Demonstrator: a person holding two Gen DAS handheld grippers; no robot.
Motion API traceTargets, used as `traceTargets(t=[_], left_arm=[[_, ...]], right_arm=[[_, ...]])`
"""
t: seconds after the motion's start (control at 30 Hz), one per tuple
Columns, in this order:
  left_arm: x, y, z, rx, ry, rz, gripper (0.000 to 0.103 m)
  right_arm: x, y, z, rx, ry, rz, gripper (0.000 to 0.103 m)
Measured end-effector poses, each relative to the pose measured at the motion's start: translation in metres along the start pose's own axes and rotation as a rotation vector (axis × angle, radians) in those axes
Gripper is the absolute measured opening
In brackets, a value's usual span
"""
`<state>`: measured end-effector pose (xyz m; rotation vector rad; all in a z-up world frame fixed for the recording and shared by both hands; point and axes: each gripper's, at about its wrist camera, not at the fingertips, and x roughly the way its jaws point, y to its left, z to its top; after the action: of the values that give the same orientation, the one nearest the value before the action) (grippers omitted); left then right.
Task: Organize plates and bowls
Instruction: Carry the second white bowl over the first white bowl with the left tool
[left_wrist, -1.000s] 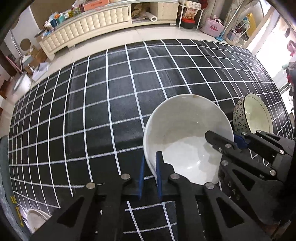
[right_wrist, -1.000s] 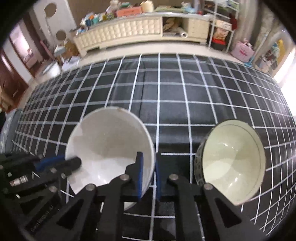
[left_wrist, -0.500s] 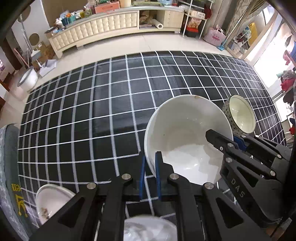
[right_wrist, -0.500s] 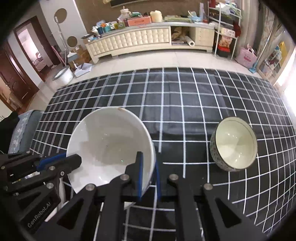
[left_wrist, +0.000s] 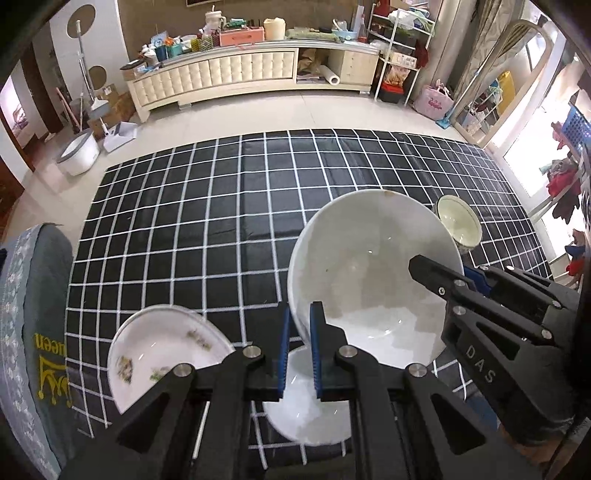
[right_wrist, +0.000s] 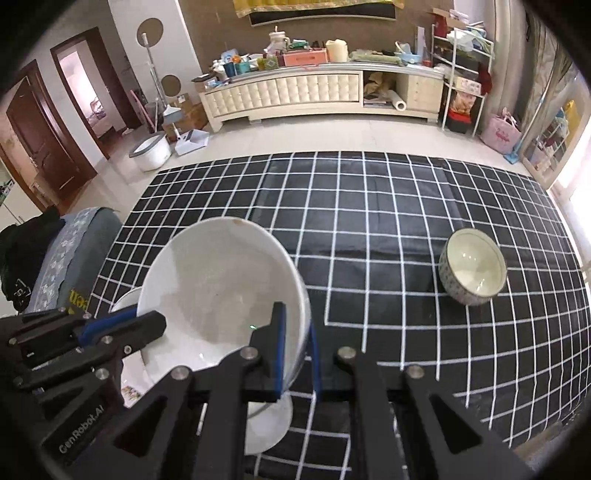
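Both grippers hold one large white bowl up above the black checked tablecloth. My left gripper is shut on its left rim. My right gripper is shut on its right rim; the bowl also shows in the right wrist view. Below the bowl lie a plain white plate and a flower-printed plate. A small patterned bowl stands on the cloth to the right, apart from both grippers; it also shows in the left wrist view.
A grey cushioned seat with yellow lettering stands at the table's left edge. Beyond the far table edge is floor, a white basin and a cluttered cream sideboard. The table's right edge is near the window.
Both grippers have lifted the large white bowl up and back toward the near edge. The two plates have come into view below it, and the patterned bowl looks farther off.
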<state>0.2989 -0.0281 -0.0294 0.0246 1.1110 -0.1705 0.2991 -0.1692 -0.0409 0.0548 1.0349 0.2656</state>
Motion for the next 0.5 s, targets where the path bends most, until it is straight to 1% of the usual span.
traceTargets(t=[0.2,0.37,0.5], left_arm=[[-0.012,0.009,-0.032,-0.021,0.009,0.000,0.009],[-0.007,0.014,-0.056,-0.042,0.033,-0.019,0.009],[0.002,0.015,-0.075,-0.037,0.057,-0.001,0.009]], right_arm=[[0.000,0.016,-0.027,-0.005,0.042,0.006,0.015],[0.009,0.023,-0.048,0.008,0.078,0.007,0.015],[0.020,0.026,-0.063,0.018,0.114,0.005,0.015]])
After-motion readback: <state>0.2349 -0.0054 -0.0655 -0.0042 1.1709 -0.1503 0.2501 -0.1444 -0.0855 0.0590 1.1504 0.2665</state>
